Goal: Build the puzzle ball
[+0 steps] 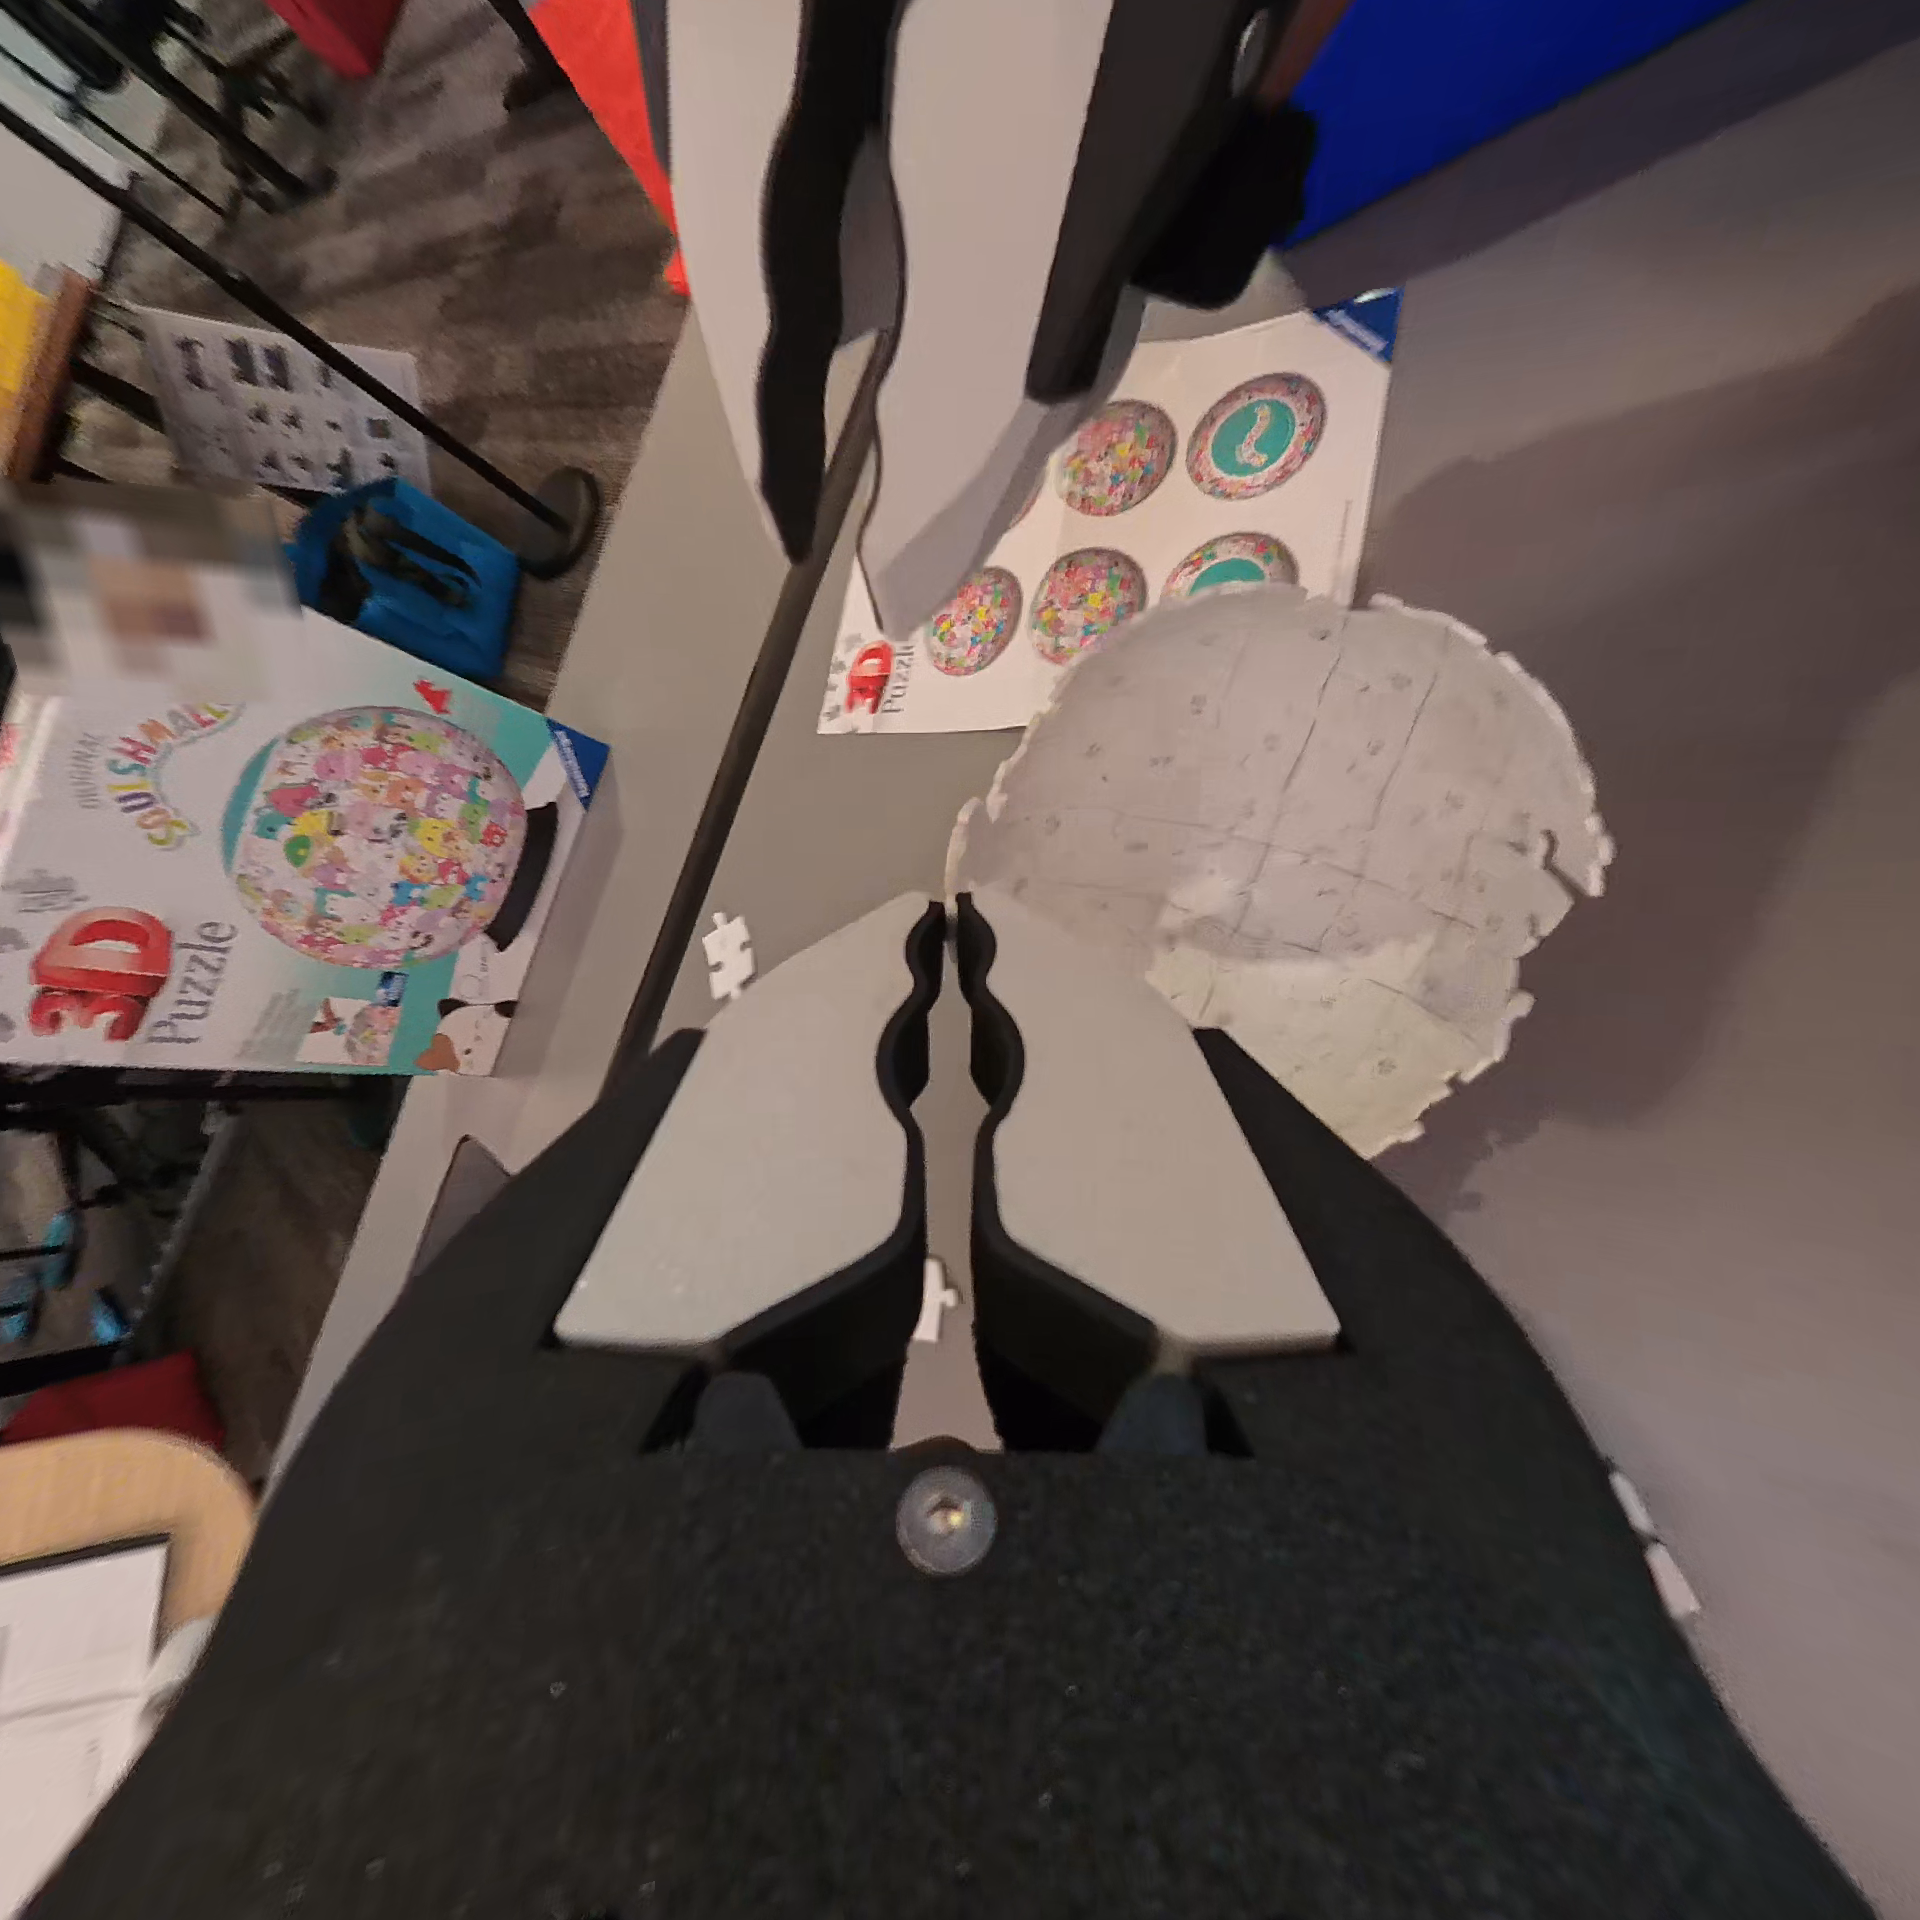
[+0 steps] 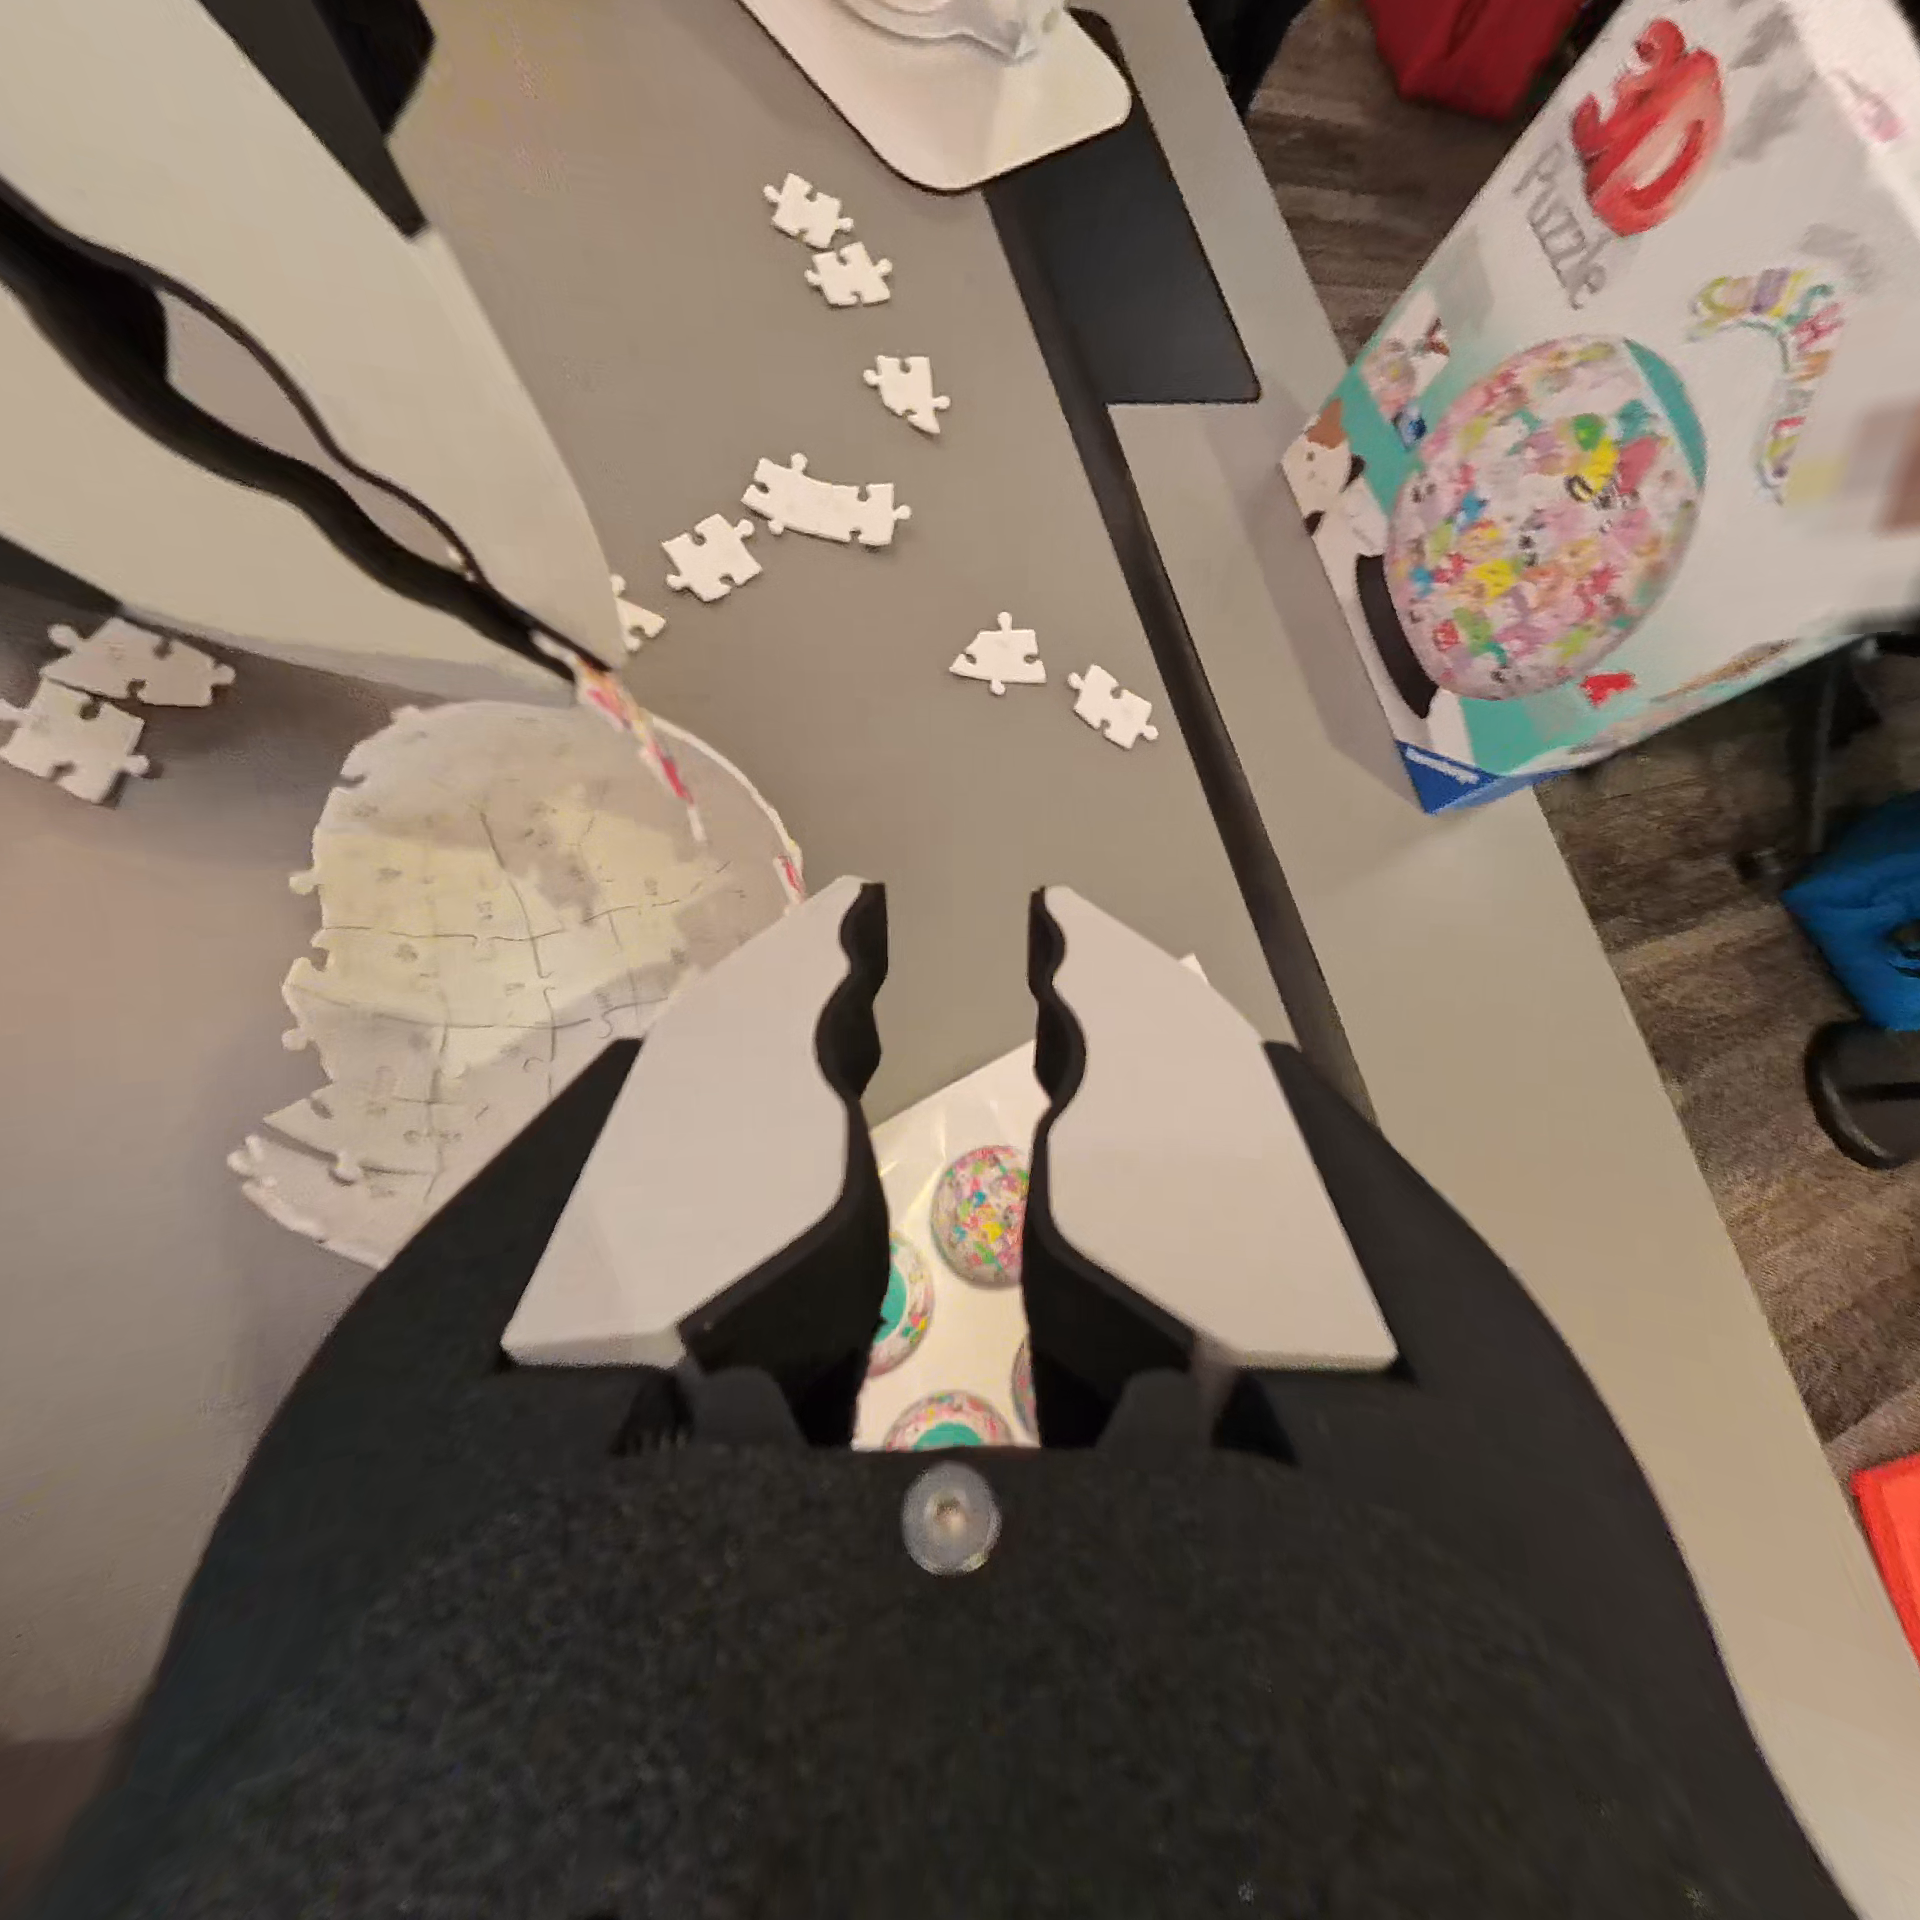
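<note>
- The half-built puzzle ball point(image 1: 1288, 842) lies on the grey desk point(image 1: 1662, 1247) as a shallow dome of joined pieces, its pale unprinted side turned to both cameras and its rim ragged with tabs.
- The left gripper point(image 1: 951, 914) has its jaws drawn almost together at the rim of the puzzle ball. In the right wrist view its tips point(image 2: 566, 655) pinch the edge of the shell, where a thin strip of the printed coloured side shows.
- The right gripper point(image 2: 956, 904) hangs with its jaws parted and nothing between them, just beside the puzzle ball on the side toward the desk's edge.
- In the left wrist view the right gripper point(image 1: 914, 436) shows beyond the puzzle ball, above the instruction sheet point(image 1: 1226, 499).
- That instruction sheet, white with round coloured pictures, lies flat on the desk and touches or slips under the far rim of the puzzle ball; which, I cannot tell.
- Loose white puzzle pieces point(image 2: 831, 499) lie scattered on the desk beyond the puzzle ball, some joined in pairs; two more joined pieces point(image 2: 94, 707) lie on its other side.
- A single loose piece point(image 1: 727, 951) lies near the puzzle ball, close to the desk's edge.
- The puzzle box point(image 2: 1621, 416), printed with a many-coloured ball, stands well apart from the puzzle ball, on a second grey surface across a dark gap.
- A blue object point(image 1: 416, 571) sits on the carpeted floor point(image 1: 499, 187) beyond the puzzle box.
</note>
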`<state>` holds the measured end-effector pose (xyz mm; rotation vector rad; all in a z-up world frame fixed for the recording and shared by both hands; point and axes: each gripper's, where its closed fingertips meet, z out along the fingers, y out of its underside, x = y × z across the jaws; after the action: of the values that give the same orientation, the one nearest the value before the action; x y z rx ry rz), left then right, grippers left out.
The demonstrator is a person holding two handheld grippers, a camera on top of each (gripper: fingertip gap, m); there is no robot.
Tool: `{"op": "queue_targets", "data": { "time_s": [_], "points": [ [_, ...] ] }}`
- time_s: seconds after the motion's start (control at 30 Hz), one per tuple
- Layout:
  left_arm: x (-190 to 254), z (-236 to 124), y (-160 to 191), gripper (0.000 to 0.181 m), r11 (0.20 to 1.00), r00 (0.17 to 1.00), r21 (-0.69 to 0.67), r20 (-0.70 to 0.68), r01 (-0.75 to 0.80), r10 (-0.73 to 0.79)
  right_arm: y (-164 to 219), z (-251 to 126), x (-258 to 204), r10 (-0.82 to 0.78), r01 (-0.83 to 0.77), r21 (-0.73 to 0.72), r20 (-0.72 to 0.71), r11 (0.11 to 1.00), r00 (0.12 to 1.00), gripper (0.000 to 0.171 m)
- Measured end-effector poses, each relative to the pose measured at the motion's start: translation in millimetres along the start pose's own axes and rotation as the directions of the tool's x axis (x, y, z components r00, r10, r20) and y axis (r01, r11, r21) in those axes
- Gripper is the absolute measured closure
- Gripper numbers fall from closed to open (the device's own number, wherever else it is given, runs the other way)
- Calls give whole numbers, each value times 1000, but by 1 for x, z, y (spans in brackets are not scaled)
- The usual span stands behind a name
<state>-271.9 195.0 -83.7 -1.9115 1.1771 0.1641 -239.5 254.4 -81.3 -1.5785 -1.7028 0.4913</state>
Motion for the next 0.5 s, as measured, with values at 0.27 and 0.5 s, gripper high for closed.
{"op": "queue_targets", "data": {
  "time_s": [0.27,0.5],
  "points": [
    [-10,-39,38,179,992,975,58,188,113,-122,-3,16,-43,-210,216,-85,78,973,975,150],
    [15,-42,45,179,969,965,131,134,208,-225,16,34,-38,-287,275,-431,39,859,957,164]
  ]
}}
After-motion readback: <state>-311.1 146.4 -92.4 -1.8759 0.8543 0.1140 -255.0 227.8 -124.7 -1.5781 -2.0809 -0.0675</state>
